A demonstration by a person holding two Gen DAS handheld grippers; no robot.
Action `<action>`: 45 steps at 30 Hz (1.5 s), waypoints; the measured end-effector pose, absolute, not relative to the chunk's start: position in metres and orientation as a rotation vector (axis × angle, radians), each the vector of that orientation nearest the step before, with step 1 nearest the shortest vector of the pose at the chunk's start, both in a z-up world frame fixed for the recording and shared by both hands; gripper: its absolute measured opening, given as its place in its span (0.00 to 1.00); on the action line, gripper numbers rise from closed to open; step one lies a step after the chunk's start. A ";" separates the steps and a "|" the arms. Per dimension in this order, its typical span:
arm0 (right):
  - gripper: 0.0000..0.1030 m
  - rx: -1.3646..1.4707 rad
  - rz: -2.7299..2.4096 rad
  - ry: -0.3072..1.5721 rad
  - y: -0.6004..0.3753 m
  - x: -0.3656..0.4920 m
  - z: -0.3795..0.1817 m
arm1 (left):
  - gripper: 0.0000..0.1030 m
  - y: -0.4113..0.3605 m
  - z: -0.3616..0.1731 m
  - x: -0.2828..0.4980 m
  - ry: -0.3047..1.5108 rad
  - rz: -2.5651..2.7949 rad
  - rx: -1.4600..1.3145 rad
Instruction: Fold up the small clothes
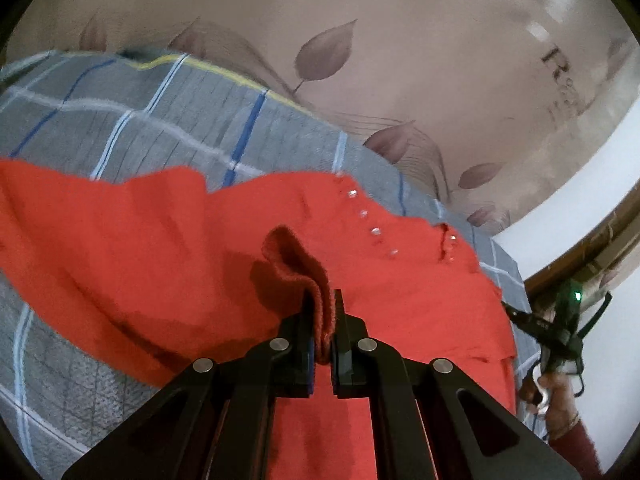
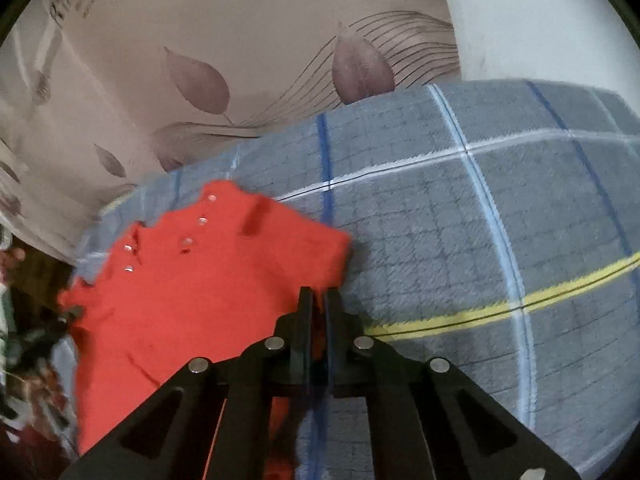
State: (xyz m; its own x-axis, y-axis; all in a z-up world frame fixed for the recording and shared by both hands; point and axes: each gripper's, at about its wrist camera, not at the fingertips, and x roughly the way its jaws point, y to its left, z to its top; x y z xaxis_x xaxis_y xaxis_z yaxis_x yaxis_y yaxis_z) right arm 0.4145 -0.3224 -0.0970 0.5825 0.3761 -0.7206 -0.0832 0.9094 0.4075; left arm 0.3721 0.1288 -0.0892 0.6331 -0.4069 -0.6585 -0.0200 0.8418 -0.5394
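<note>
A small red knit garment (image 1: pixel 168 248) with a row of clear buttons lies spread over a grey checked blanket (image 1: pixel 120 120). My left gripper (image 1: pixel 323 320) is shut on a raised fold of the red garment and lifts it off the blanket. In the right wrist view the same red garment (image 2: pixel 192 280) lies to the left, and my right gripper (image 2: pixel 318 312) is shut on its near right edge. The right gripper also shows at the far right of the left wrist view (image 1: pixel 556 332), held in a hand.
The grey blanket (image 2: pixel 460 240) with blue, white and yellow stripes covers the surface and extends to the right. A beige leaf-patterned curtain (image 1: pixel 360 40) hangs behind. A white wall (image 2: pixel 540 20) stands beyond. Clutter shows at the left edge (image 2: pixel 24 360).
</note>
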 end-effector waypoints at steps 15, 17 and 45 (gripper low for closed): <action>0.10 0.118 0.280 0.846 -0.259 0.339 -0.103 | 0.05 0.136 -0.080 0.372 0.839 -0.188 -0.445; 0.11 0.094 0.266 0.837 -0.259 0.338 -0.101 | 0.07 0.132 -0.080 0.369 0.838 -0.121 -0.346; 0.75 0.013 0.231 0.864 -0.246 0.347 -0.106 | 0.74 0.478 -0.093 0.278 0.672 0.164 -1.035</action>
State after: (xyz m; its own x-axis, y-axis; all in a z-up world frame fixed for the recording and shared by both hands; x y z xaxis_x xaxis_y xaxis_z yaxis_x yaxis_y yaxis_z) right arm 0.3467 -0.2465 -0.1055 0.6262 0.2065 -0.7518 -0.1963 0.9750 0.1044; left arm 0.2778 0.4783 -0.0932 0.7898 -0.1805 -0.5862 -0.4301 0.5183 -0.7392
